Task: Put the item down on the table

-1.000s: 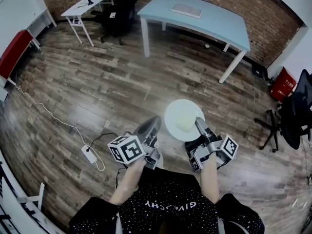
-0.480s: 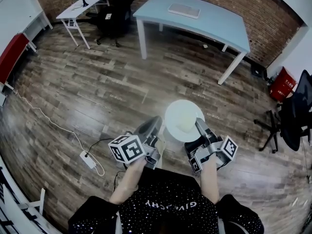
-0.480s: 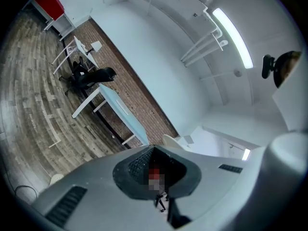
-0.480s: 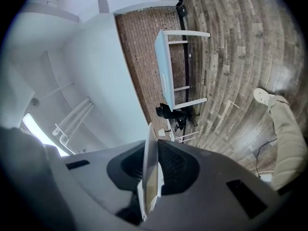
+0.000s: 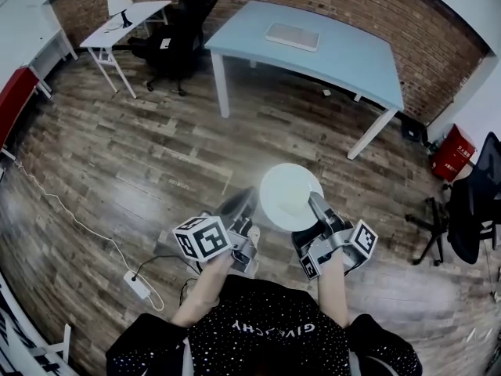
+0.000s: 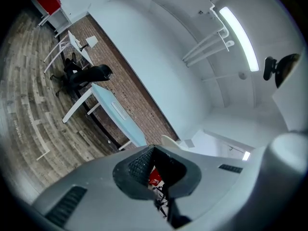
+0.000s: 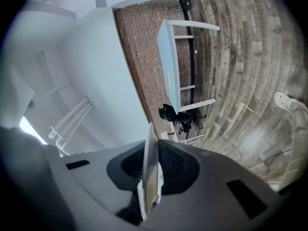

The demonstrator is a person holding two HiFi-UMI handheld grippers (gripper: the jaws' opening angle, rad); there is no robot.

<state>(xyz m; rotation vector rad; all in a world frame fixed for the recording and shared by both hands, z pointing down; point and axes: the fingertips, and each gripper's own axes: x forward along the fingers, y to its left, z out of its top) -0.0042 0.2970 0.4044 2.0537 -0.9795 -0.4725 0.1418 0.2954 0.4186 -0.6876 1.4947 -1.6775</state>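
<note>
Room's got a wood plank floor (image 5: 117,163) and a brick wall (image 5: 391,6) at the back. Black office chair (image 5: 180,30) sits beside a small white desk (image 5: 125,23) with a lamp (image 5: 119,2) on it. White power strip (image 5: 135,286) lies on the floor, red container (image 5: 452,153) far right.

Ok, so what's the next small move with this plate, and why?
Probably carry the plate forward toward the light blue table before lowering anything. The right gripper is clamped on the plate's rim, and the plate hangs over the wood floor, with the table some way ahead. Aim for the tabletop beside the flat grey item lying on it.
</note>
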